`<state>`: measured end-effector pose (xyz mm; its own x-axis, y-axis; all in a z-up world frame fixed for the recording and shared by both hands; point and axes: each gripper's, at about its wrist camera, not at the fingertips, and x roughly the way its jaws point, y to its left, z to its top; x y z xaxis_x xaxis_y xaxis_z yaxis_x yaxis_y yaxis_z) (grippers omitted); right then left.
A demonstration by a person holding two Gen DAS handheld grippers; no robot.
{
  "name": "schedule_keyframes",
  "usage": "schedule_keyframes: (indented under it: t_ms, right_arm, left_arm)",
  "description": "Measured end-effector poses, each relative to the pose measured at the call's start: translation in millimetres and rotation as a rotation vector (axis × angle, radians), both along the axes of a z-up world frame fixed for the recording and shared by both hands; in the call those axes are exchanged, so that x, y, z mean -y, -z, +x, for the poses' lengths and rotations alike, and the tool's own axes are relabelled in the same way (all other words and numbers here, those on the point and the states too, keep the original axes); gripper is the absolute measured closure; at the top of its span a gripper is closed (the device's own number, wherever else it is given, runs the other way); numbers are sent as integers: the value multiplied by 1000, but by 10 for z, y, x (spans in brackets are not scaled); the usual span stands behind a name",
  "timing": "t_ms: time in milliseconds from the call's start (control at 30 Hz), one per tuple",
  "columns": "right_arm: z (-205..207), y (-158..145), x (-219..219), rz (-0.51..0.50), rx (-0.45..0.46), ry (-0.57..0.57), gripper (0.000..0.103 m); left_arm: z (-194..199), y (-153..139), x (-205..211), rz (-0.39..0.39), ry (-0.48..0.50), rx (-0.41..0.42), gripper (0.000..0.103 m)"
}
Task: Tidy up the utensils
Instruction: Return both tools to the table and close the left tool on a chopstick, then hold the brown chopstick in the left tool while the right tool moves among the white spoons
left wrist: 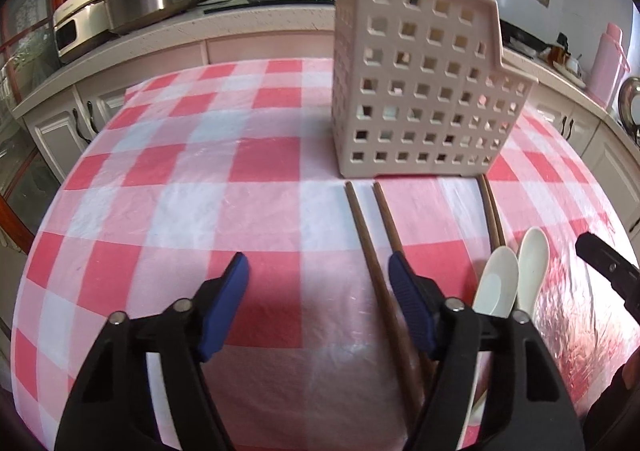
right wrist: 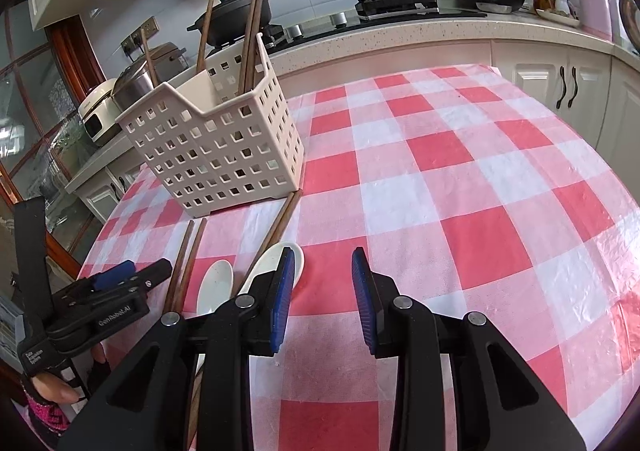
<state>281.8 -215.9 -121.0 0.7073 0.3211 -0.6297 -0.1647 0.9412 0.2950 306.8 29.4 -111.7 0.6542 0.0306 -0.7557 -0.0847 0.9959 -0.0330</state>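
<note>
Kitchen table with checked cloth: left tongs sitting apart, empty, straddling one chopstick just inside their right pad, likely lining up a pick. Right tongs hovering apart, empty, spoons lying just left. Basket standing ahead, already holding chopsticks.

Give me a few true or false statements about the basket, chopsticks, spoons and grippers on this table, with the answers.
1. The basket already holds chopsticks. True.
2. Both white spoons are in the basket. False: they lie on the tablecloth.
3. The right gripper grips a spoon. False: its jaws are empty.
4. Loose chopsticks lie in front of the basket. True.
5. The left gripper is shut. False: its jaws stand apart, nothing clamped.
</note>
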Motion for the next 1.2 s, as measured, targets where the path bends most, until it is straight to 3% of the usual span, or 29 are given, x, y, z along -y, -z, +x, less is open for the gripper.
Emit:
schedule_keyframes:
  t_ms: [233, 400, 1200]
  right_arm:
    - [71, 15, -42, -5, -11, -11, 73]
    - [110, 15, -131, -6, -13, -30, 73]
    - [119, 51, -676, -104, -8, -126, 74]
  left_arm:
    - [53, 57, 103, 12, 32, -27, 57]
    - [36, 51, 149, 26, 57, -22, 94]
    - [-110, 48, -121, -16, 55, -17, 96]
